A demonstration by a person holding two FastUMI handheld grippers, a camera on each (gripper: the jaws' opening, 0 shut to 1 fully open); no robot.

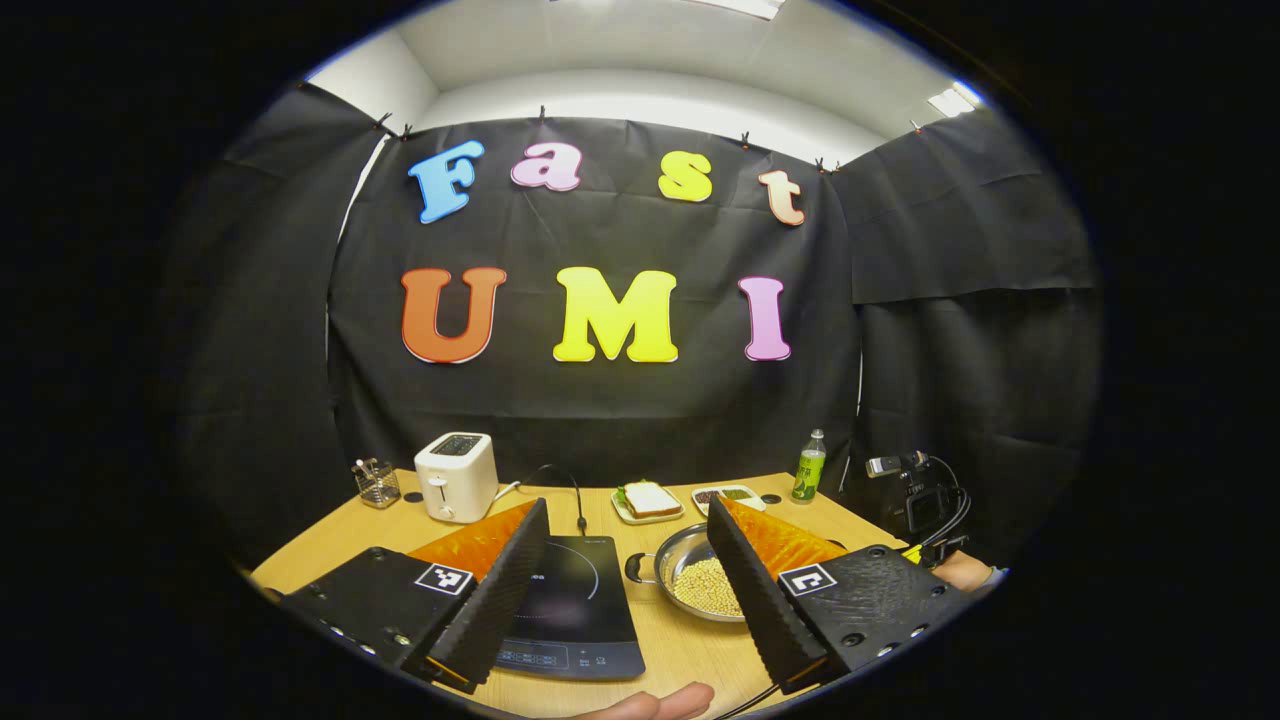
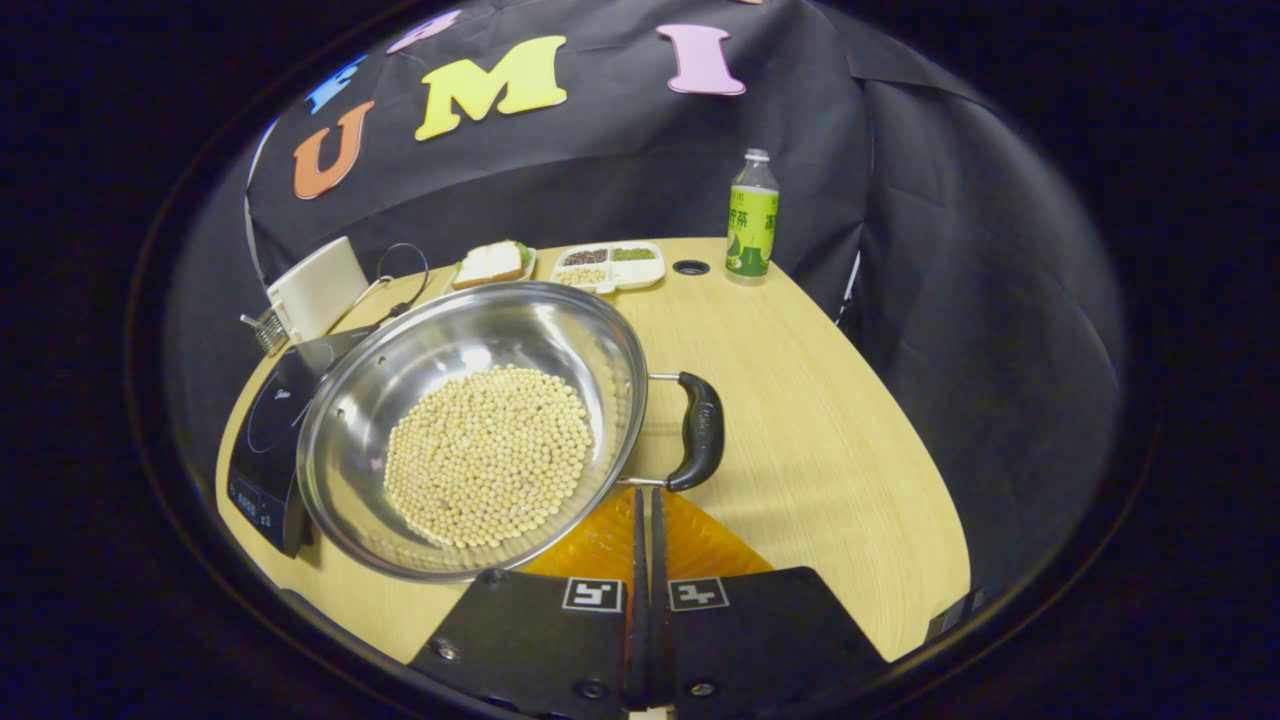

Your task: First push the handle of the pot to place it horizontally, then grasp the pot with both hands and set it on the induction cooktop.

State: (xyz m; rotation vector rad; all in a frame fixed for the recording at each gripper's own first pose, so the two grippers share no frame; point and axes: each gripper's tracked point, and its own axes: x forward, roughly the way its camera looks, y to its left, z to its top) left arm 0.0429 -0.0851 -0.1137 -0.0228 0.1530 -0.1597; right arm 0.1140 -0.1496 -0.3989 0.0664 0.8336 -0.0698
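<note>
Wooden table (image 2: 830,420), rounded front edge, bare wood to the right of the pot w/ room to move. Steel pot (image 2: 470,420) holds soybeans (image 2: 488,455); its left rim overhangs the induction cooktop (image 2: 265,440), base seems still on the table. Black handle (image 2: 698,430) sticks out on pot's right side, over open wood. Right gripper (image 2: 645,505): fingers pressed together, tips just beside the handle's near end, touching or not I can't tell. Left gripper (image 1: 628,560): fingers wide apart, nothing between, above the cooktop (image 1: 575,610) and pot (image 1: 700,580). Behind the pot near the back edge: toaster (image 1: 456,476), sandwich plate (image 1: 650,500), green bottle (image 2: 752,215).
</note>
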